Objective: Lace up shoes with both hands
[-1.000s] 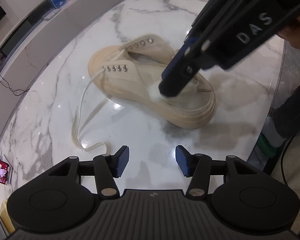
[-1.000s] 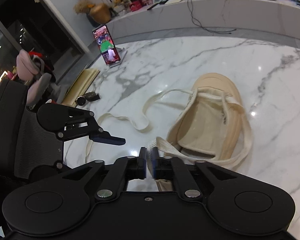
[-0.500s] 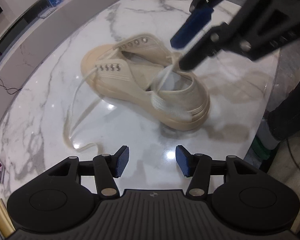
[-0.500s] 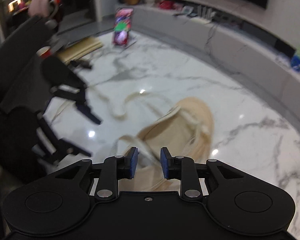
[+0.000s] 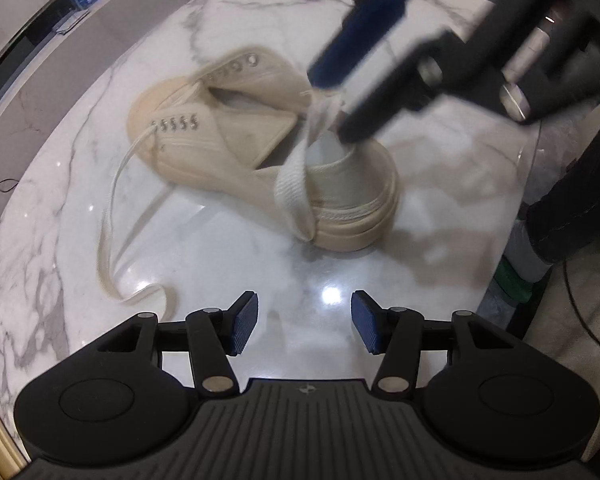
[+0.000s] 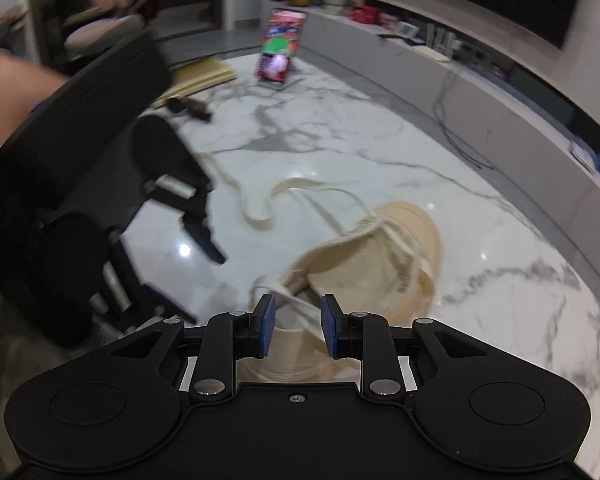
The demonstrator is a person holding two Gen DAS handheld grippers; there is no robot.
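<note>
Left wrist view: left gripper [image 5: 304, 328], fingers wide and empty, hovers at 6 o'clock; beige shoe [image 5: 260, 148] lies on marble tabletop [image 5: 228, 256], lace [image 5: 292, 184] draped over its heel.

Right wrist view: right gripper [image 6: 297, 326], fingers slightly parted and gripping nothing, over the shoe's [image 6: 380, 272] heel; lace [image 6: 260, 204] trails toward 11 o'clock.

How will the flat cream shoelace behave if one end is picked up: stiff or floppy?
Likely floppy: the flat cream shoelace lies in loose curves on the white marble tabletop. Probably light, since another stretch drapes limply over the beige canvas shoe's heel. It may slide easily, as the tabletop looks glossy.
</note>
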